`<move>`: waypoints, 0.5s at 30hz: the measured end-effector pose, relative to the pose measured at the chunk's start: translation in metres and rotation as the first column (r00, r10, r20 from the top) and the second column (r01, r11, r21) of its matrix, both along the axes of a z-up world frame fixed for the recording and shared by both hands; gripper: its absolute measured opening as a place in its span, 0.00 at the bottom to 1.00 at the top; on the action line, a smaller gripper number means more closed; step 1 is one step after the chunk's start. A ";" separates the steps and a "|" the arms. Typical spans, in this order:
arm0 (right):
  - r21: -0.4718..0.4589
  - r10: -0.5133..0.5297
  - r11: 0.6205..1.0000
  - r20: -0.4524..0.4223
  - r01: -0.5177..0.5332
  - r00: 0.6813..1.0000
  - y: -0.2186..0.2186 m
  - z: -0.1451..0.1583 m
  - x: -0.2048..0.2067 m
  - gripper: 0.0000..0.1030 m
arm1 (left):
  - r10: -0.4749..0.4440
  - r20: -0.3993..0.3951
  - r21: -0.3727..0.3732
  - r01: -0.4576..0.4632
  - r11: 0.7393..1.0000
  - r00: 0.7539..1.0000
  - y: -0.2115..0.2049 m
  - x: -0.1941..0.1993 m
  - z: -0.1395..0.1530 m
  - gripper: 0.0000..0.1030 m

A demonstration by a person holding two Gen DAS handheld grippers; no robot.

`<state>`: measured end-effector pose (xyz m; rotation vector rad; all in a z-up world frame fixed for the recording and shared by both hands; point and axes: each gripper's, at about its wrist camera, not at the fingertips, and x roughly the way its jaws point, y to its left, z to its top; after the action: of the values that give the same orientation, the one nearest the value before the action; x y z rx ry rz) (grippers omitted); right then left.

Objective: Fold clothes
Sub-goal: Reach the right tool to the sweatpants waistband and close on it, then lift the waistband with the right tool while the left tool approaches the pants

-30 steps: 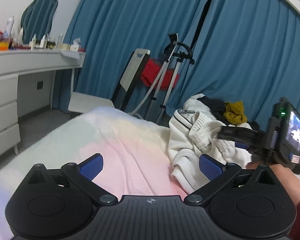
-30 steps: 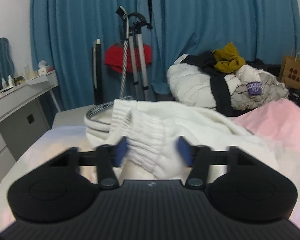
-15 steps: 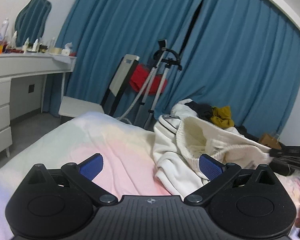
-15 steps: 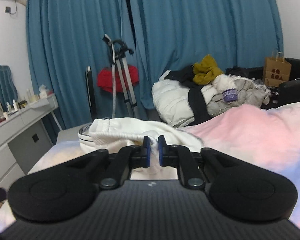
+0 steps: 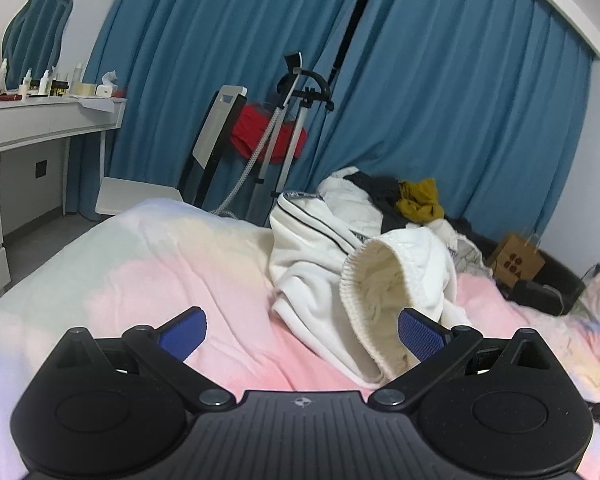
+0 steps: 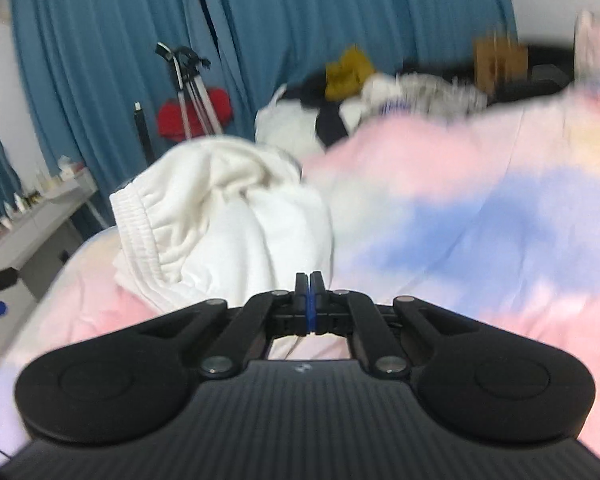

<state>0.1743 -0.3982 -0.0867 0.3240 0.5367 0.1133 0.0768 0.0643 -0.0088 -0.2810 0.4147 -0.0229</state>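
Left wrist view: the left gripper [image 5: 302, 330] has its fingers spread wide and empty over the pink bed [image 5: 172, 280]. The white garment [image 5: 340, 264] lies heaped at centre right, ribbed cuff gaping. A brown paper bag [image 5: 516, 262] at right keeps its contents hidden.

Right wrist view, blurred: the right gripper [image 6: 309, 292] has its fingers clenched together at the white garment's [image 6: 236, 216] lower edge; whether cloth is pinched, I cannot tell.

The left hand-held gripper [image 5: 302, 332] stood with its blue-padded jaws wide apart and nothing between them, low over a bed covered in a pink and pale pastel blanket [image 5: 148, 276]. A crumpled white fleece garment with a ribbed elastic hem [image 5: 364, 264] lay just ahead (its hem opening faced the camera). Behind hung teal pleated curtains [image 5: 440, 100].
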 end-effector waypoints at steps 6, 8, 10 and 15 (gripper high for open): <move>-0.077 0.113 0.990 -0.036 -0.115 0.993 0.037 -0.020 0.002 0.13 | -0.019 -0.005 0.079 0.019 0.997 1.000 -0.020 -0.003 -0.005 1.00; -0.106 0.159 0.980 -0.068 -0.166 0.985 0.052 -0.027 0.005 0.40 | -0.020 -0.013 0.093 0.021 0.995 1.000 -0.024 -0.001 -0.007 1.00; -0.132 0.184 0.972 -0.076 -0.193 0.980 0.065 -0.033 0.008 0.63 | -0.020 -0.020 0.101 0.022 0.995 1.000 -0.026 0.001 -0.010 1.00; -0.141 0.143 0.978 -0.092 -0.155 0.986 0.075 -0.050 0.021 0.63 | -0.018 -0.036 0.096 0.022 0.995 0.999 -0.024 0.005 -0.014 1.00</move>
<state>0.1955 -0.3234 -0.1364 0.1440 0.6464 0.2048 0.0819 0.0401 -0.0226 -0.1825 0.4518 -0.0178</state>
